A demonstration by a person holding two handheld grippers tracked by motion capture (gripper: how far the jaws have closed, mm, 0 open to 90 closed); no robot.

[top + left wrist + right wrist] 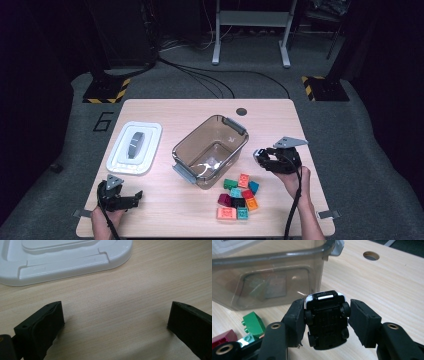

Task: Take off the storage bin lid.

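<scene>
My right gripper (261, 156) hovers just right of the clear bin (210, 125), near the table's right side. It is shut on a small black toy car (327, 320), which is held belly-up with its wheels against the pads and lifted off the wood. In the right gripper view the bin wall (274, 277) stands close behind the car. My left gripper (136, 198) rests low at the front left corner of the table. Its jaws stand wide apart over bare wood (116, 307), with nothing between them.
A white lid (135, 147) lies flat left of the bin, just beyond the left jaws (62, 260). Several coloured bricks (239, 196) are heaped in front of the bin, among them a green one (253, 323). A round hole (242, 111) marks the table's far edge.
</scene>
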